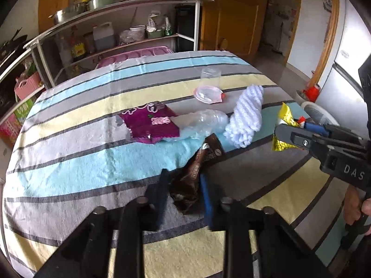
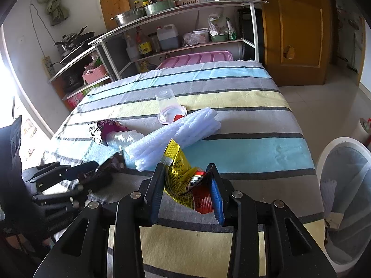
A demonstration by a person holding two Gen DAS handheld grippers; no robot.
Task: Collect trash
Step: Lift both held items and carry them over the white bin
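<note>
Presently, on the striped worktop [image 1: 69,157], from the left: a purple wrapper [image 1: 150,125] lies flat, touching a crumpled clear bottle [image 1: 204,122]; the left gripper [image 1: 183,185] has its fingers clamped on a brown wrapper [image 1: 197,162]; a clear cup [image 1: 208,85] sits behind white foam [image 1: 248,115]; the right gripper [image 2: 185,183] has its fingers closed on a yellow wrapper [image 2: 178,173] and red packet [image 2: 203,199]; a white bin [image 2: 347,185] stands beside the worktop's right edge.

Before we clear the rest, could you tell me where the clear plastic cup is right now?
The clear plastic cup stands upside down on the yellow stripe of the tablecloth, mid-table, just beyond the white foam roll.
</note>
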